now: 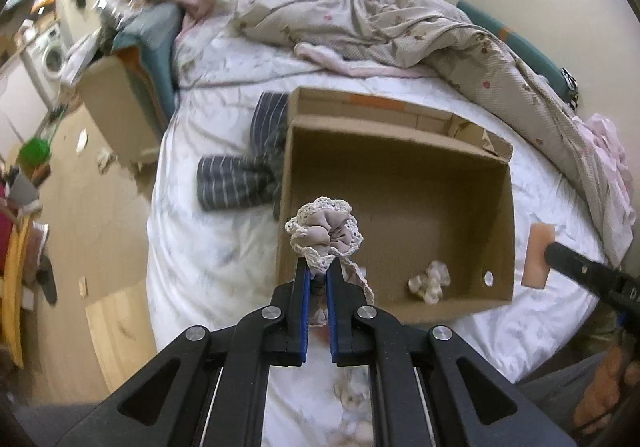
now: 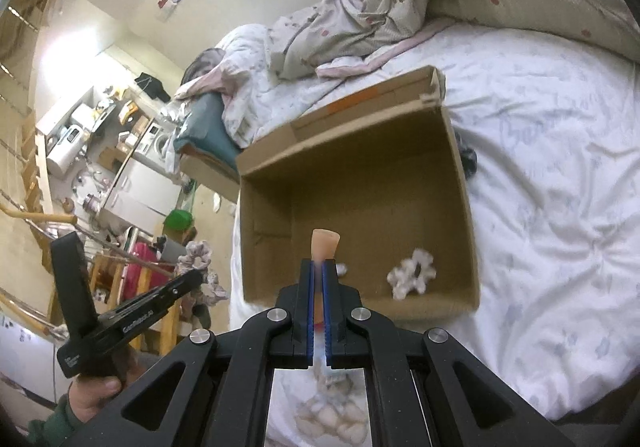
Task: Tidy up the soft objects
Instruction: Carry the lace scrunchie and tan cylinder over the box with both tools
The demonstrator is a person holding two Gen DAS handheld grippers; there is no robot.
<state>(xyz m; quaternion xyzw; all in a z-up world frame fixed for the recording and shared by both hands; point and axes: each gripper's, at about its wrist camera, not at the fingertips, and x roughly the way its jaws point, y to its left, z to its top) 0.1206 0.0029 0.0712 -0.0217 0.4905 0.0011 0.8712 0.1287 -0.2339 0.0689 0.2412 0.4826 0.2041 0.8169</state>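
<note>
An open cardboard box lies on the white bed, with one white scrunchie on its floor; the box and scrunchie also show in the right wrist view. My left gripper is shut on a beige lace-edged scrunchie, held over the box's near left edge. My right gripper is shut on a flat peach-coloured soft piece, held above the box's near edge. That piece shows in the left wrist view too, right of the box.
A striped dark cloth lies on the bed left of the box. A crumpled floral duvet covers the far side. Another scrunchie lies on the sheet below my right gripper. Cluttered floor and shelves are left of the bed.
</note>
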